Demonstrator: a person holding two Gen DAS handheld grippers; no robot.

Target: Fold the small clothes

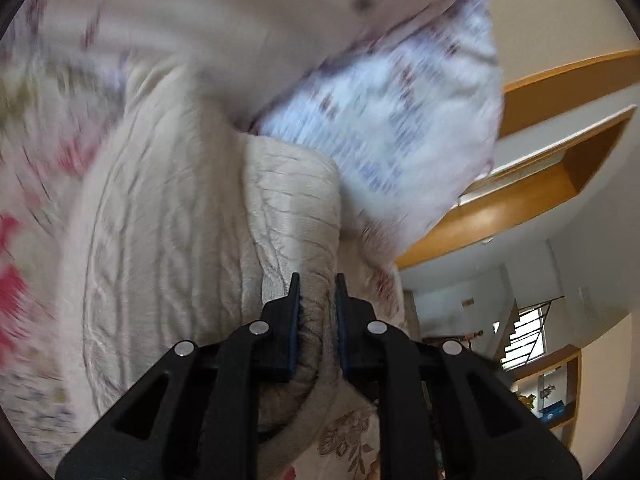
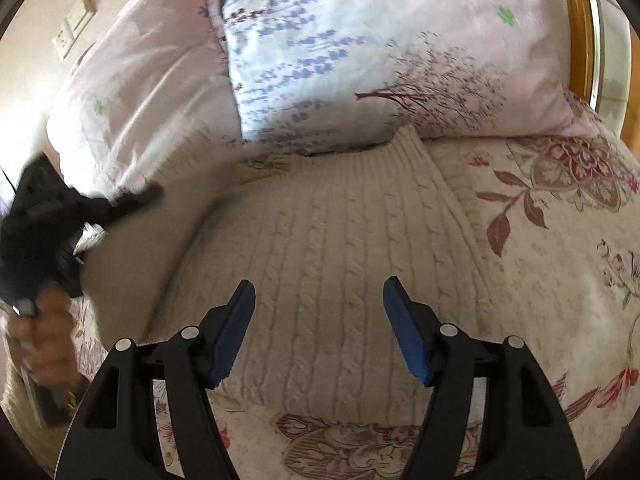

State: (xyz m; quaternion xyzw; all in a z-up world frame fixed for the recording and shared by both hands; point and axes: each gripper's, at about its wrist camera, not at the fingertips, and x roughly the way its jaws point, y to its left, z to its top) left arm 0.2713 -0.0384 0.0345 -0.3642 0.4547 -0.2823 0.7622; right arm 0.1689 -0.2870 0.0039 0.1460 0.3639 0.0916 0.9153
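While the left gripper (image 1: 317, 280) pinches a fold of the cream cable-knit sweater (image 2: 332, 248), its jaws stand nearly closed, the blue pads pressing on the bunched knit between them. From its own camera the fabric runs up and away from the fingers in a thick roll, lifted off the bed, and much of that picture is smeared with blur. Seen from the right wrist, that same gripper is a dark smudge at the left edge, with the person's hand (image 2: 46, 336) wrapped around its handle below it.

The right gripper (image 2: 319, 284) hangs over the middle of the sweater with its jaws well apart and nothing between them; its pads touch no cloth that I can see. The sweater lies spread on the flowered bedspread (image 2: 560, 280), its ribbed end pointing toward the pillows, its left side drawn up toward the left gripper. Two pillows sit at the head of the bed: a pale pink one (image 2: 132, 96) on the left and a lavender-print one (image 2: 360, 40) beside it, the sweater's ribbed end just reaching the latter.

As for containers, the only ones I can make out are wooden shelves (image 1: 560, 396) against the far wall, holding a few small items too blurred to name.
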